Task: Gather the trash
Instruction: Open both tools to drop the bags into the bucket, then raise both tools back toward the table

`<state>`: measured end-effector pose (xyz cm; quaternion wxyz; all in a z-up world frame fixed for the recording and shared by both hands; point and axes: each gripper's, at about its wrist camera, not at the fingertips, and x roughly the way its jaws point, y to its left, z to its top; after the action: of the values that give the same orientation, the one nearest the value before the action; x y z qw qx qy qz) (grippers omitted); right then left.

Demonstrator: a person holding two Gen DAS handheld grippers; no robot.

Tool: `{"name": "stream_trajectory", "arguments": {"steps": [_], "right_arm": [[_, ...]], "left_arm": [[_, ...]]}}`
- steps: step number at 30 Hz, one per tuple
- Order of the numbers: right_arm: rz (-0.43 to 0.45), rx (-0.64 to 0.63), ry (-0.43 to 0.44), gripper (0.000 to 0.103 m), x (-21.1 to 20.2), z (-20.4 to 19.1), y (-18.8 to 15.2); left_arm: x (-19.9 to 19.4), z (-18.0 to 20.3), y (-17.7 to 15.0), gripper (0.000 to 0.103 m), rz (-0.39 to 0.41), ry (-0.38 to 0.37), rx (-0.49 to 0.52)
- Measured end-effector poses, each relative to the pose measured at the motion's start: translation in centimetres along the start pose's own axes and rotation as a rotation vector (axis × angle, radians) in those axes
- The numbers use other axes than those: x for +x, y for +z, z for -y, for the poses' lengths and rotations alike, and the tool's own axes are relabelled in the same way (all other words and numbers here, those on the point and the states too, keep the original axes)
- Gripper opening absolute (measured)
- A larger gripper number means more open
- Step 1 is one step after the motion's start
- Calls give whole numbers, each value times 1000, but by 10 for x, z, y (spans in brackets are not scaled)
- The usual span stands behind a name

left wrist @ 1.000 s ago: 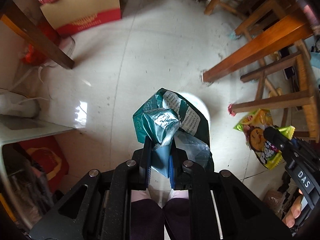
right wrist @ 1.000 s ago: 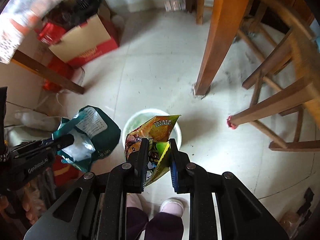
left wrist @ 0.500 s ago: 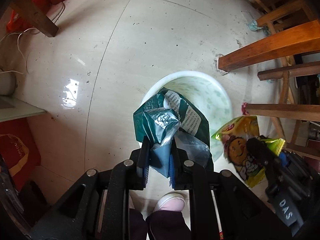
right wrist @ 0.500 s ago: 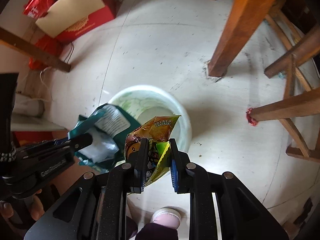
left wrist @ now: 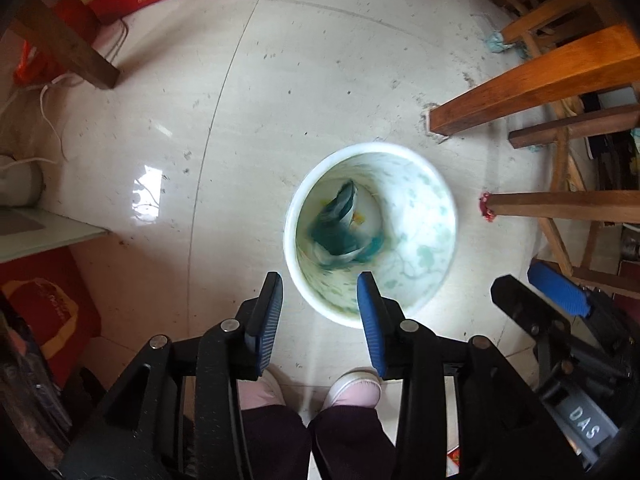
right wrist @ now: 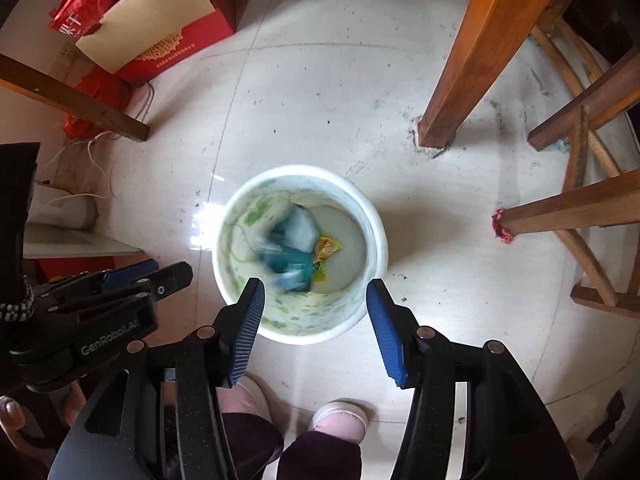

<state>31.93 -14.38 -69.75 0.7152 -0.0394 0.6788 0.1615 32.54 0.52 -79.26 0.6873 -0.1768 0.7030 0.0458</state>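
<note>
A white bin (left wrist: 444,196) (right wrist: 376,224) with a green leaf pattern stands on the tiled floor below both grippers. Inside it a teal snack bag (left wrist: 338,226) (right wrist: 290,246) shows blurred, with a yellow-orange wrapper (right wrist: 326,248) beside it on the bin's floor. My left gripper (left wrist: 320,280) hovers over the bin's near rim, its jaws opening with nothing between them. My right gripper (right wrist: 316,286) is above the bin too, jaws opening and empty. Each gripper appears at the edge of the other's view, the right gripper (left wrist: 544,292) and the left gripper (right wrist: 148,276).
Wooden table and chair legs (right wrist: 460,60) (left wrist: 520,80) stand to the right of the bin. A red and cream box (right wrist: 160,28) and a dark wooden leg (right wrist: 72,100) lie at the upper left. The person's pink shoes (right wrist: 336,420) are just behind the bin.
Both grippers sank toward the bin and their jaws parted. The teal bag and the yellow snack wrapper left the jaws and dropped into the bin.
</note>
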Motion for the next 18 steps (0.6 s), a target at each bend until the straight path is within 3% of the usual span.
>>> {"name": "stream_trajectory", "arguments": {"steps": [7, 18], "right_arm": [[41, -5, 1, 49, -75, -16, 8], [200, 5, 7, 49, -255, -51, 24]], "left_arm": [[-91, 12, -10, 38, 46, 12, 46], [-298, 32, -26, 38, 202, 5, 88]]}}
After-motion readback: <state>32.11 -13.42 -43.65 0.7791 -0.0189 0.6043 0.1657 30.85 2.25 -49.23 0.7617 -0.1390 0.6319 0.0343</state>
